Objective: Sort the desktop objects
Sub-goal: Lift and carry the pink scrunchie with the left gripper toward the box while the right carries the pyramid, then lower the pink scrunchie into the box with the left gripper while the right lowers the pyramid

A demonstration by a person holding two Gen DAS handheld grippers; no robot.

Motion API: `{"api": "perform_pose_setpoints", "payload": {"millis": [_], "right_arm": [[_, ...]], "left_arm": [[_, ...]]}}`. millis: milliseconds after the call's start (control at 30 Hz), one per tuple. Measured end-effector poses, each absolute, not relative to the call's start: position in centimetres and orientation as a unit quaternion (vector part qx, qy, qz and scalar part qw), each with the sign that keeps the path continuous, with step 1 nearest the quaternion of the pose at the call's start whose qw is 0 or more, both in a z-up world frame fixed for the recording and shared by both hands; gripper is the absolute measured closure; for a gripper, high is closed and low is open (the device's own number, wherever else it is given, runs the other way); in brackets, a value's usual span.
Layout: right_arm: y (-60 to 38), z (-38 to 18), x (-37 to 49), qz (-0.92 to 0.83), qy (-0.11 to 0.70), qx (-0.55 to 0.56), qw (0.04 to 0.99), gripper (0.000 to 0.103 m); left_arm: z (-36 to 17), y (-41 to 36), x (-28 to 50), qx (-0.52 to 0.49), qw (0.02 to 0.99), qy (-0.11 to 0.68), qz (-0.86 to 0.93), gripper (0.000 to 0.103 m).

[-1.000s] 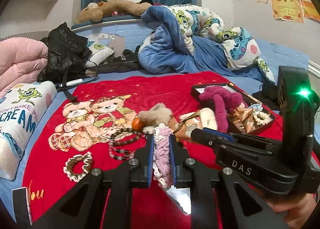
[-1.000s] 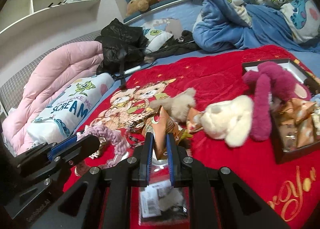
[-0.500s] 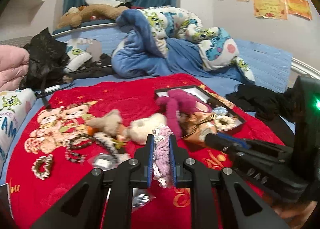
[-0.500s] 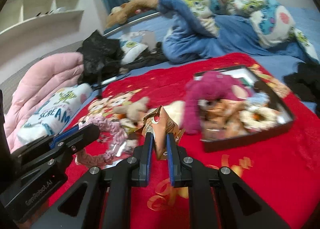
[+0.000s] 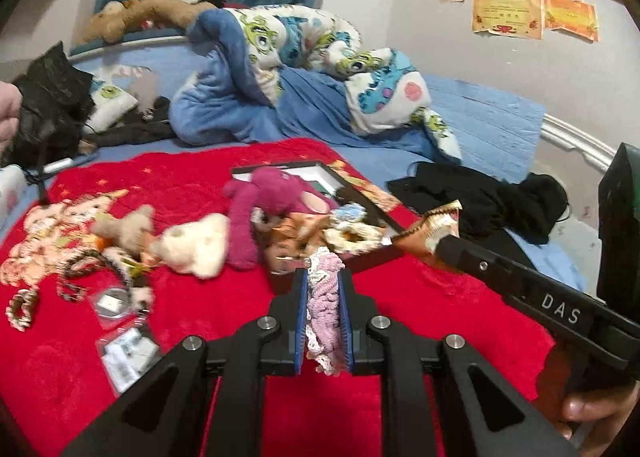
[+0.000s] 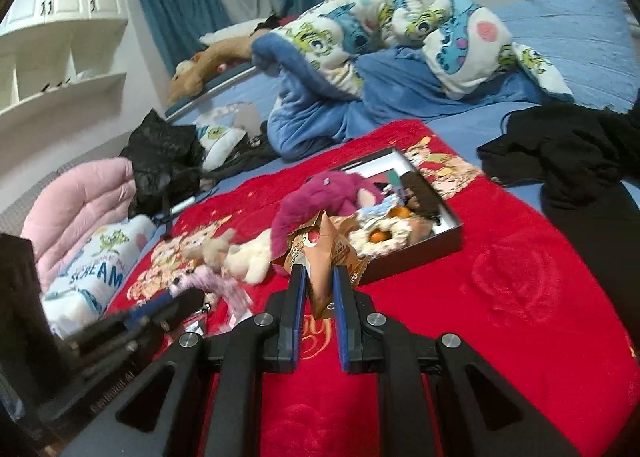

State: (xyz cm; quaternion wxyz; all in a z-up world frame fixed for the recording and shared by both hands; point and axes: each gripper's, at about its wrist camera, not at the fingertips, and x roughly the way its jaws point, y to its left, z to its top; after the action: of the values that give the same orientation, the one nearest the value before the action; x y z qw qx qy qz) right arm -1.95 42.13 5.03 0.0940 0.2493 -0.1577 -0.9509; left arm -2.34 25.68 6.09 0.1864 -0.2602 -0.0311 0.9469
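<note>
My left gripper (image 5: 323,277) is shut on a pink knitted scrunchie (image 5: 326,305), held above the red blanket (image 5: 420,305) just short of the black box (image 5: 376,257). My right gripper (image 6: 319,271) is shut on a brown snack packet (image 6: 322,253); the packet (image 5: 430,231) also shows in the left wrist view at the right, beside the box. The box (image 6: 450,225) holds a magenta plush (image 6: 332,193), packets and scrunchies. A cream plush (image 5: 196,245) and a tan plush (image 5: 128,225) lie left of the box.
Bead bracelets (image 5: 80,269), a lace scrunchie (image 5: 20,305) and small plastic bags (image 5: 124,349) lie on the blanket at the left. Black clothing (image 5: 492,197) lies right of the box. A rumpled blue quilt (image 5: 280,69), a pink duvet (image 6: 76,201) and a pillow (image 6: 96,273) fill the bed behind.
Both grippers have swung right across the blanket with their loads, from over the plush toys and bracelets toward the black box. The box now stands closer and more central.
</note>
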Motion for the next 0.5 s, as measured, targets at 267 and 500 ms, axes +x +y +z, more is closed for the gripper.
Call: {"api": "perform_pose_setpoints", "payload": {"millis": [267,500], "right_arm": [[44.0,5.1,-1.9,-0.952,-0.169,0.242,0.074,0.09],[45.4,3.3,-3.3,-0.952,-0.207,0.213,0.073,0.089]], "left_arm": [[5.0,27.4,-3.7,-0.259,0.194,-0.042,0.945,0.088],[3.5,27.8,-6.1,-0.27,0.192,-0.036,0.943,0.088]]}}
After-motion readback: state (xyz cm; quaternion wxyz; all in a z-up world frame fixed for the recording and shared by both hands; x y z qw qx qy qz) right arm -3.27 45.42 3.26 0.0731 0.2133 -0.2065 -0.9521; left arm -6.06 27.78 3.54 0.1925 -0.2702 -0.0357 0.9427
